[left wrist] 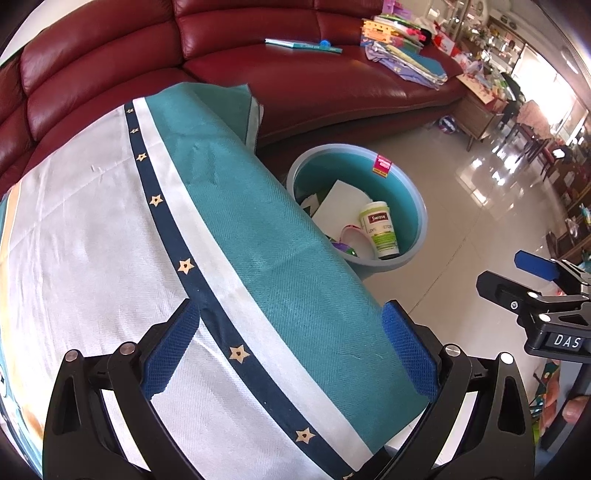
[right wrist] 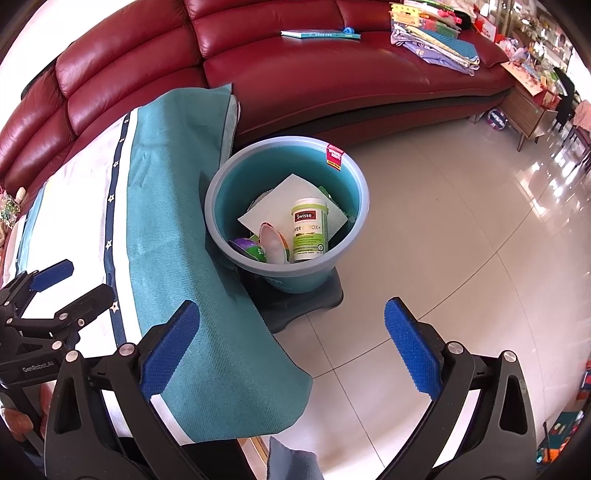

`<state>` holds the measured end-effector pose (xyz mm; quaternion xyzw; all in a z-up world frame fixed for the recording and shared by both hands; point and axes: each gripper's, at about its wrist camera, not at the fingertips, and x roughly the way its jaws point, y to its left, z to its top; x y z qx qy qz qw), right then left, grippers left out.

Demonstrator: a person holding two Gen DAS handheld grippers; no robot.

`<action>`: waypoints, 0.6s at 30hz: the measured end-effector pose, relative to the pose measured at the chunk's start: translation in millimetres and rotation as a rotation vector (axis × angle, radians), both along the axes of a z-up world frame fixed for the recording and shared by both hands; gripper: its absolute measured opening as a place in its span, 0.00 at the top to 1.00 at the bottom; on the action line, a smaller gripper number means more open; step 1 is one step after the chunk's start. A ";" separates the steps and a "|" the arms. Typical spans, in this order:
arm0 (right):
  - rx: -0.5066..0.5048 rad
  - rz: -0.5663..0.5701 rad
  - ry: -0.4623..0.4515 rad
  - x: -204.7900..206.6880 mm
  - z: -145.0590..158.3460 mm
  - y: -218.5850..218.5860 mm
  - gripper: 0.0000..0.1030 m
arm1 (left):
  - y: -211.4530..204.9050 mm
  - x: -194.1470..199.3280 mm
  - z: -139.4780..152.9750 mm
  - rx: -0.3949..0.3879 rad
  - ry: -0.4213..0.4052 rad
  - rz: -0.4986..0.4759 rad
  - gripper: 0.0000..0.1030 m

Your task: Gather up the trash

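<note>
A teal bucket (right wrist: 341, 173) stands on the tiled floor beside the cloth-covered table (right wrist: 166, 221). Inside it lie a green Swisse bottle (right wrist: 309, 230), white paper (right wrist: 273, 206), a small pink-rimmed lid (right wrist: 273, 240) and a purple-green item (right wrist: 247, 246). My right gripper (right wrist: 291, 347) hangs open above the floor, just short of the bucket, with nothing between its fingers. My left gripper (left wrist: 291, 350) is open over the table's teal and white cloth (left wrist: 258, 258), also holding nothing. The bucket (left wrist: 413, 192) and the Swisse bottle (left wrist: 380, 229) show past the table edge in the left wrist view.
A red leather sofa (right wrist: 332, 74) curves behind the table and bucket, with a book (right wrist: 319, 34) and a stack of papers (right wrist: 432, 40) on it. The bucket sits on a dark grey base (right wrist: 299, 306). Shiny floor tiles (right wrist: 461, 229) stretch right toward wooden furniture (right wrist: 532, 107).
</note>
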<state>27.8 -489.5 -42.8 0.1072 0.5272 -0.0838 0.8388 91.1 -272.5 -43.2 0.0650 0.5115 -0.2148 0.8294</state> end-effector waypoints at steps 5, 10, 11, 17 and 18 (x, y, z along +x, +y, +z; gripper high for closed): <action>0.001 -0.002 -0.001 0.7 -0.9 -1.3 0.07 | -0.7 -1.9 2.6 -0.004 -0.026 -0.001 0.04; 0.003 -0.004 0.000 0.6 -2.3 -3.9 0.07 | -3.3 -3.7 2.9 0.016 -0.041 0.002 0.04; 0.002 -0.004 0.000 0.7 -2.6 -4.1 0.07 | -3.3 -3.4 2.7 0.017 -0.040 0.002 0.04; 0.002 -0.007 0.003 1.7 -4.0 -5.9 0.07 | -3.1 -2.4 2.4 0.024 -0.040 0.008 0.04; 0.003 -0.007 0.003 1.7 -4.3 -6.3 0.07 | -2.9 -1.8 1.9 0.024 -0.036 0.008 0.04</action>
